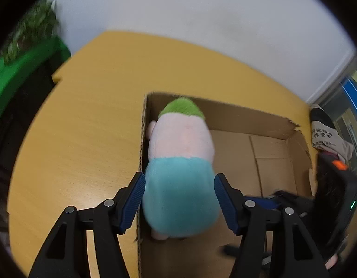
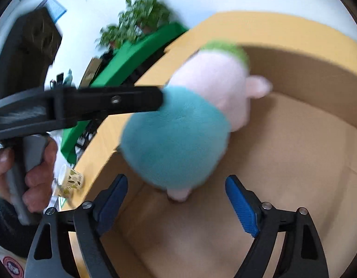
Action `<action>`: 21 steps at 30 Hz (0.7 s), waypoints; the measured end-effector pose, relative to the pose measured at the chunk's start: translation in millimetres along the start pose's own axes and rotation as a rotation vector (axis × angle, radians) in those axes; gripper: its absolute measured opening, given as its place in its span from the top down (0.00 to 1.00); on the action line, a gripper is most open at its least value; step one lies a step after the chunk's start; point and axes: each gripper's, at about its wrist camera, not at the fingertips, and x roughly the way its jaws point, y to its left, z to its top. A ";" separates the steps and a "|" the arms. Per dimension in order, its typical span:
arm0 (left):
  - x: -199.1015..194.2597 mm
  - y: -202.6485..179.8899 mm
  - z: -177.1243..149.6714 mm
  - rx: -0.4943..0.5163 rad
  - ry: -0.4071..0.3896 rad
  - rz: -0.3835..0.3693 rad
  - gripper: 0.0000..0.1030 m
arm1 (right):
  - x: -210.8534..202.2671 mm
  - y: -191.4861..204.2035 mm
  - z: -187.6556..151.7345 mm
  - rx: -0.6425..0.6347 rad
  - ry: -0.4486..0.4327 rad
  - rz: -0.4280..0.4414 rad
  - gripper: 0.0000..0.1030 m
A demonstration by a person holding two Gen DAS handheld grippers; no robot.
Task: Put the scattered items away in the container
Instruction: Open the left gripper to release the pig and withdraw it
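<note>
Plush toy (image 1: 179, 173) over cardboard box (image 1: 248, 118) | left tool (image 1: 179, 199) spread | plant (image 2: 141, 16) behind

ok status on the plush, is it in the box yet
Left gripper jaws around plush, contact unclear. Right gripper open, empty. Plush over box, at its left wall. Nothing blocking.

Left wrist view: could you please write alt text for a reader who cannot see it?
A plush toy in green, pink and turquoise sits between the open left gripper fingers, over the left wall of an open cardboard box. The box stands on a yellow wooden table.
</note>
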 end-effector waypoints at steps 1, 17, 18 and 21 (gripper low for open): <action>-16.9 -5.1 -9.3 0.030 -0.031 -0.011 0.41 | -26.2 0.8 -9.6 0.004 -0.039 -0.042 0.10; -14.2 -13.3 -152.8 0.163 0.038 -0.023 0.37 | -141.3 -40.9 -170.2 0.228 -0.131 -0.459 0.04; -14.4 -13.8 -153.5 0.175 0.039 -0.013 0.37 | -140.0 -34.8 -174.1 0.220 -0.130 -0.466 0.04; -16.1 -15.3 -156.3 0.210 0.025 0.020 0.37 | -135.4 -21.0 -179.1 0.216 -0.141 -0.467 0.04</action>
